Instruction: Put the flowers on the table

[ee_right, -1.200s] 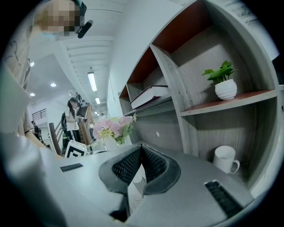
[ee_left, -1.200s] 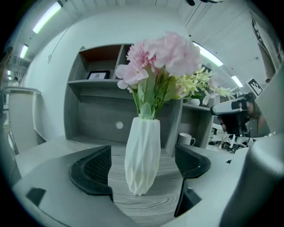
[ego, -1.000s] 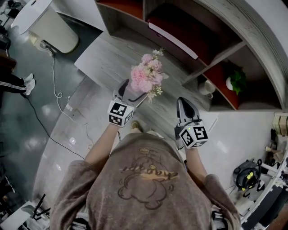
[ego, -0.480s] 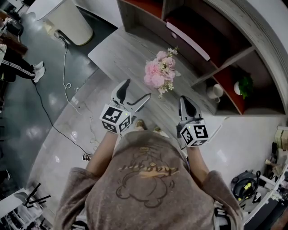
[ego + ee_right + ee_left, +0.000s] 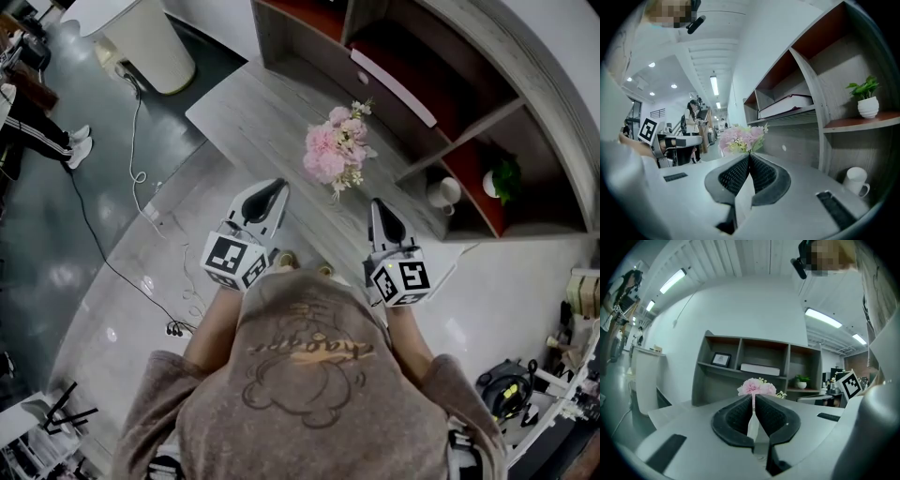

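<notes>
A bunch of pink flowers [image 5: 336,150] with small white blossoms lies on the grey wooden table [image 5: 253,103], in front of the shelf unit. My left gripper [image 5: 272,187] is drawn back from the flowers toward the person. Its jaws are closing and have come together with nothing between them. In the left gripper view, the flowers [image 5: 757,386] show just past the left gripper [image 5: 753,397]. My right gripper [image 5: 378,206] is shut and empty, to the right of the bunch. The right gripper view has the flowers [image 5: 740,138] beyond the right gripper [image 5: 749,157].
A shelf unit behind the table holds a potted plant [image 5: 497,173], a white mug [image 5: 436,187], a white book [image 5: 394,84] and a framed picture [image 5: 721,359]. A white bin [image 5: 155,42] and a cable [image 5: 131,159] are on the floor at left, near a person's legs [image 5: 37,122].
The left gripper has pulled back from the flowers, which stay on the table, and its jaws have gone from wide open to together. The right gripper has barely moved.
</notes>
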A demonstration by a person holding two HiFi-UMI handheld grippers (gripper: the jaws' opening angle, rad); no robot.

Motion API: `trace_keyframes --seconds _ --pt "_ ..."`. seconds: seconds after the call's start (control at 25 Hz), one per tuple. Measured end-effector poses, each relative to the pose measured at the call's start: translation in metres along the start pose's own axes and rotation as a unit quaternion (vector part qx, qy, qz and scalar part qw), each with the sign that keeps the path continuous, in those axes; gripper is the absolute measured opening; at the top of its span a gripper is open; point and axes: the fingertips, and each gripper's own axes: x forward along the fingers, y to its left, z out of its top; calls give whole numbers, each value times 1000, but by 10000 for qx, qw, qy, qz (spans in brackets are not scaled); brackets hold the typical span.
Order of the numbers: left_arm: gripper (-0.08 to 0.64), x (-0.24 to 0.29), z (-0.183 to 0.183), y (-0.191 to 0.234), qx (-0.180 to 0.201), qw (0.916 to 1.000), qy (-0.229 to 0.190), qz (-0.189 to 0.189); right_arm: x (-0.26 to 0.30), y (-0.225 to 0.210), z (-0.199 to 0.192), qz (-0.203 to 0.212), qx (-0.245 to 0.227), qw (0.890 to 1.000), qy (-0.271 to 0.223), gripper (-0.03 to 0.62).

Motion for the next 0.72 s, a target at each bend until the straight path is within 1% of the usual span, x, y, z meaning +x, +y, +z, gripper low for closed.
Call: trace_keyframes --seconds 0.08,0.16,0.28,0.44,0.72 --pt "19 -2 2 3 -13 10000 -58 16 -1 1 1 -4 -14 10000 -16 -11" --pt "18 -2 -1 4 4 10000 -46 -9 -2 2 1 -9 -23 10000 -34 -11" --pt "18 -1 -15 8 20 10000 52 6 -2 2 -2 -13 -27 10000 -39 -11" --pt "17 -2 -33 14 -64 9998 182 70 -2 4 -11 10 -53 10000 21 -11" --pt "17 -1 -41 13 -188 9995 251 82 -2 4 -18 76 5 9999 68 -11"
